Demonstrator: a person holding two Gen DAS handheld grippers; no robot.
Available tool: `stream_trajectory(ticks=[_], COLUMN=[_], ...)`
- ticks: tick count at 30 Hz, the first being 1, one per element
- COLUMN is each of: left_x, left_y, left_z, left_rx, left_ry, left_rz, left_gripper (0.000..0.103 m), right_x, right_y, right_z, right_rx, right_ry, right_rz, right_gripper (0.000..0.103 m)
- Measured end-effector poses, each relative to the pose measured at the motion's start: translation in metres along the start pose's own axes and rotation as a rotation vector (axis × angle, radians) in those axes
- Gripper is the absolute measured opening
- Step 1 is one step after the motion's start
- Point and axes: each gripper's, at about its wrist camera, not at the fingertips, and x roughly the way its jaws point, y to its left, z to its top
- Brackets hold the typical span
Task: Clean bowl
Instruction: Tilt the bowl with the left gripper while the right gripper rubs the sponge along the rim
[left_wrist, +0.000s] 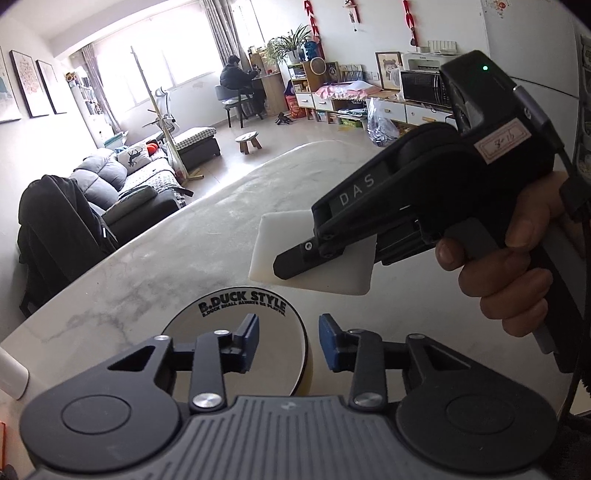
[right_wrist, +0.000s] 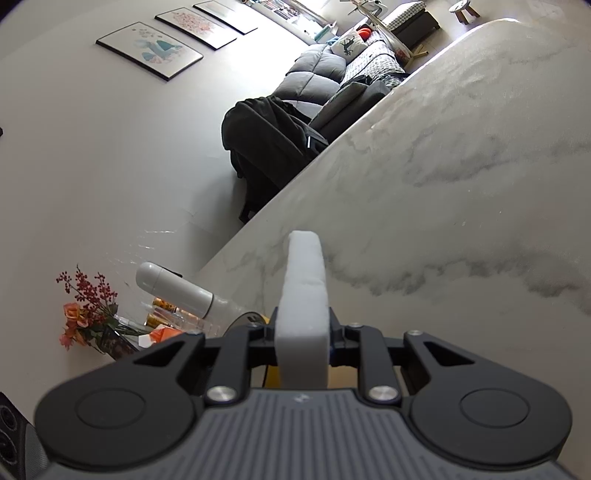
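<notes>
Marble-veined table (left_wrist: 155, 266) runs toward a living room with a grey sofa (left_wrist: 122, 181). Bowl (left_wrist: 258, 332), white inside with a black rim and lettering, sits on the table directly under the left gripper (left_wrist: 288, 341); jaws parted, holding nothing, one blue pad over the bowl. At 2 o'clock, the right gripper (left_wrist: 314, 251) pinches a white sponge (left_wrist: 266, 243), hovering just above the bowl's far rim.

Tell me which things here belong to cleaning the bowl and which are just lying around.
For the job:
round black-rimmed bowl
white rectangular sponge block
right gripper
left gripper

Just lying about:
black backpack
white cylindrical bottle
red and orange flowers
</notes>
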Motion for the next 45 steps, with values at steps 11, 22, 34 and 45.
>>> stream_trajectory(ticks=[11,22,34,45], left_x=[-0.004,-0.014,-0.003,0.006], left_y=[-0.002,0.001,-0.010,-0.011], left_z=[-0.014,-0.028,-0.019,-0.021], left_rx=[0.060,0.092,0.084,0.093], left_ry=[0.021,0.026,0.023,0.072], left_rz=[-0.063,-0.114,-0.108,-0.112], left_gripper=[0.008,0.017,0.039,0.024], right_x=[0.004,0.015,0.014,0.026], right_y=[0.000,-0.003,0.000,-0.024], right_z=[0.002,0.002,0.004,0.002], right_rx=[0.010,0.059,0.044,0.166], right_ry=[0.010,0.033,0.037,0.065], right_rz=[0.024,0.074,0.110,0.157], right_gripper=[0.023,0.023,0.023,0.023])
